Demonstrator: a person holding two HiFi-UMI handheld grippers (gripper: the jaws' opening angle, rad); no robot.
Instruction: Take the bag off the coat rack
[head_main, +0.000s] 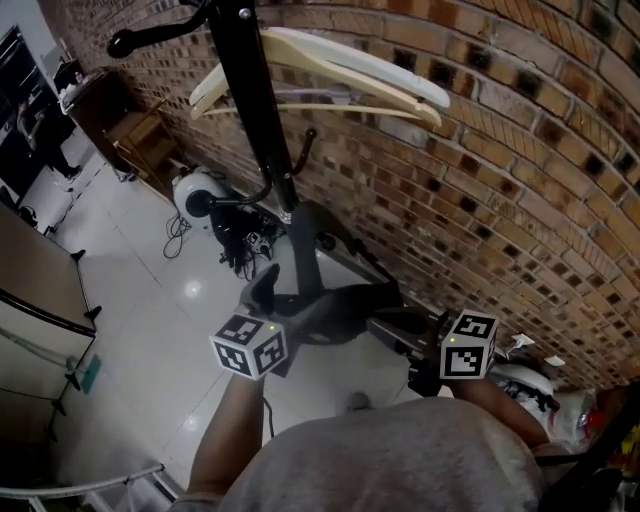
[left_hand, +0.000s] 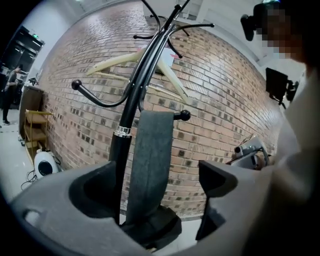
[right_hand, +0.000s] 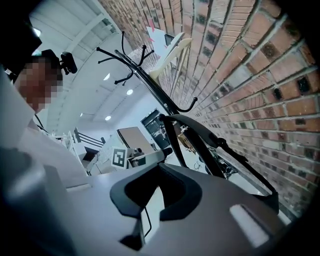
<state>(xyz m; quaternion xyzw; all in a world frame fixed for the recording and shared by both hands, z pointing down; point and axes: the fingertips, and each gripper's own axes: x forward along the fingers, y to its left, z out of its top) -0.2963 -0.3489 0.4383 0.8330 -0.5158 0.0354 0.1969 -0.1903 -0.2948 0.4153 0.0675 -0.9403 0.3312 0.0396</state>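
Your left tongs (left_hand: 156, 182) are spread wide open. The bag's grey strap (left_hand: 150, 160) hangs right between them, closer to the left side, but the pads aren't pressing on it. The bag (head_main: 340, 308) is on the coat rack (head_main: 250, 90), with its strap looped over a low hook (left_hand: 182, 115) and the body sitting low next to the black pole. Can't tell if it's touching the floor. Your right tongs (right_hand: 150, 200) are basically closed, just a sliver of gap, with nothing in them. They're held off to the side by the brick wall (head_main: 480, 150). Cream hangers (head_main: 330, 65) hang up top.
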